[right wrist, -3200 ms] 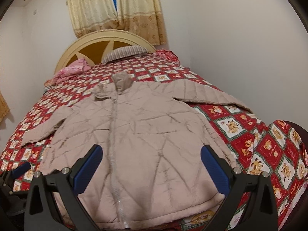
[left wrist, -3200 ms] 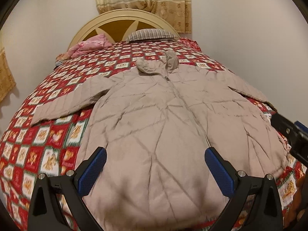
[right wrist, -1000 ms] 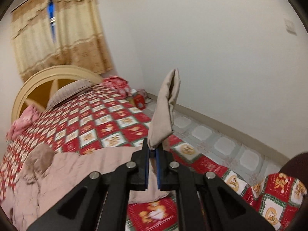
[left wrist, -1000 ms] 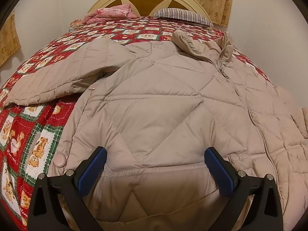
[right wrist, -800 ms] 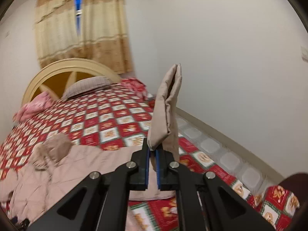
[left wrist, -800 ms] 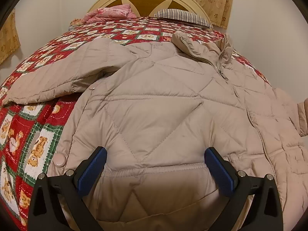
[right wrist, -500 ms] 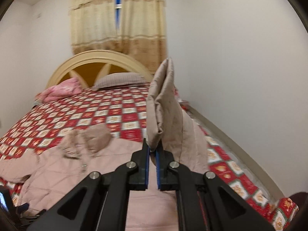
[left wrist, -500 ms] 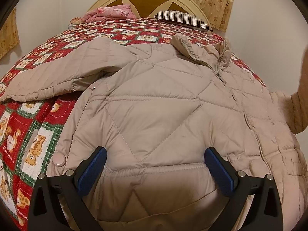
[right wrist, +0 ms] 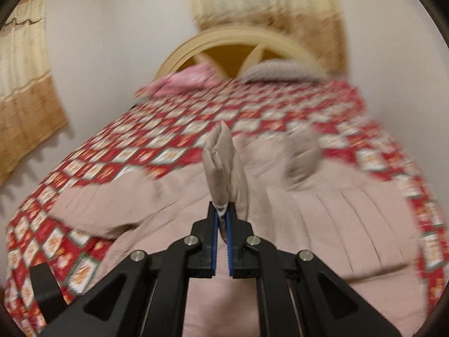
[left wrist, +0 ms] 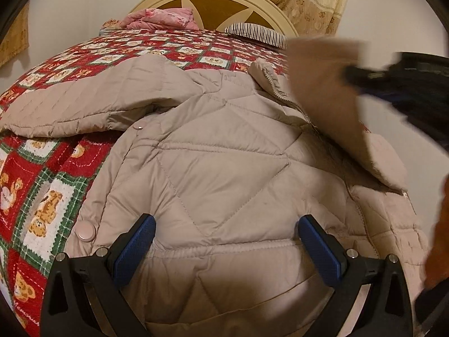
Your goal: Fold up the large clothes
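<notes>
Left wrist view: a beige quilted jacket (left wrist: 224, 168) lies spread on a bed covered by a red, green and white bear-print quilt (left wrist: 36, 191). The left gripper (left wrist: 227, 241) hovers low over the jacket's hem area, its blue-padded fingers (left wrist: 134, 248) spread wide with nothing between them. The jacket's long axis runs away from the camera, collar (left wrist: 263, 74) toward the cream headboard (left wrist: 213, 2) and hem nearest the gripper. One sleeve (left wrist: 78, 104) stretches out to the left across the quilt. At upper right a blurred sleeve end (left wrist: 322, 84) is held up over the jacket's chest by the right gripper (left wrist: 350, 74), hiding part of the zipper. A pink bundle (left wrist: 160, 19) and a striped pillow (left wrist: 255, 32) rest by the headboard.

Right wrist view, blurred by motion: the right gripper (right wrist: 221, 241) is pressed together, pinching the sleeve cuff (right wrist: 221, 165), which stands up from between its fingers. Beyond it the jacket (right wrist: 322, 224) lies across the quilt (right wrist: 168, 140), collar toward the headboard (right wrist: 238, 42). Beige curtains (right wrist: 266, 0) hang behind the bed and at far left.
</notes>
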A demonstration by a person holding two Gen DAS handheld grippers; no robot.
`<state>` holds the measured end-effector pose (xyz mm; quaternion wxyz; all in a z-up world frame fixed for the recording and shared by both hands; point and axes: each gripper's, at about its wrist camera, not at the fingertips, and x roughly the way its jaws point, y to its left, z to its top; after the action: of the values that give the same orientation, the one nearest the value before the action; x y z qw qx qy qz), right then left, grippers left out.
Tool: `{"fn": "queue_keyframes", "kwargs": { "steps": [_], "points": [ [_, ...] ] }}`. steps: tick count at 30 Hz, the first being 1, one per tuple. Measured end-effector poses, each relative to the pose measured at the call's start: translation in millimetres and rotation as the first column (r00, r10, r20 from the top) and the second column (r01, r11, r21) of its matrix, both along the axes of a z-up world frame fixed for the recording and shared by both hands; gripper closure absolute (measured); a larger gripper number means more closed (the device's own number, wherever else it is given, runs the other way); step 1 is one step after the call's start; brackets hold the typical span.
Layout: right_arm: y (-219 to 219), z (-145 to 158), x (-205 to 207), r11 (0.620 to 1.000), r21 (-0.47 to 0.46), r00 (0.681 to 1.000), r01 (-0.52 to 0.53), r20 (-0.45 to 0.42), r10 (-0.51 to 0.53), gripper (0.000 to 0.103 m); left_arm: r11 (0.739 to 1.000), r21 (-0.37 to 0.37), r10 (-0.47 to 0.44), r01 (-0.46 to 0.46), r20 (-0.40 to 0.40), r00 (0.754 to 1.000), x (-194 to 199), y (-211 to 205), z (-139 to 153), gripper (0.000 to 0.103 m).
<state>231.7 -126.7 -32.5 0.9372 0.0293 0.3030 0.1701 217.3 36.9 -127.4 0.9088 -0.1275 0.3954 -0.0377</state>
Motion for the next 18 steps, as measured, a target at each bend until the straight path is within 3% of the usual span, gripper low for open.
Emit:
{"fn": "queue_keyframes", "kwargs": {
  "steps": [4,6,9,10,11,13,16,18],
  "points": [
    [19,-33,16,0.990,0.095,0.984,-0.101,-0.137,0.113,0.095,0.999,-0.038,0.011,-0.010,0.017,1.000,-3,5,1,0.001],
    [25,-49,29,0.970,0.182,0.959,-0.159,-0.204,0.195,0.093,0.998,-0.059,0.016,-0.015,0.021,1.000,-3,9,1,0.001],
    [28,-62,31,0.948,0.251,0.929,-0.196,-0.260,0.261,0.083,0.998,-0.053,0.024,-0.023,0.013,1.000,-1,8,0,0.001],
    [30,-67,34,0.938,0.274,0.914,-0.211,-0.285,0.289,0.070,0.998,-0.059,0.026,-0.025,0.013,1.000,-1,9,0,0.001],
    [30,-70,36,0.925,0.310,0.898,-0.222,-0.305,0.318,0.048,0.997,-0.068,0.026,-0.025,0.017,1.000,-1,10,0,0.001],
    [21,-70,37,0.883,0.419,0.874,-0.212,-0.323,0.364,0.033,0.998,-0.059,0.023,-0.023,0.015,1.000,-1,9,0,0.001],
    [-3,-44,25,0.825,0.516,0.898,-0.230,-0.214,0.384,0.036,0.999,-0.050,0.022,-0.021,0.013,1.000,-1,8,0,0.001],
    [-21,-22,11,0.838,0.491,0.928,-0.239,-0.139,0.346,0.056,0.998,-0.051,0.022,-0.021,0.013,1.000,-1,7,0,0.001]
  ]
}}
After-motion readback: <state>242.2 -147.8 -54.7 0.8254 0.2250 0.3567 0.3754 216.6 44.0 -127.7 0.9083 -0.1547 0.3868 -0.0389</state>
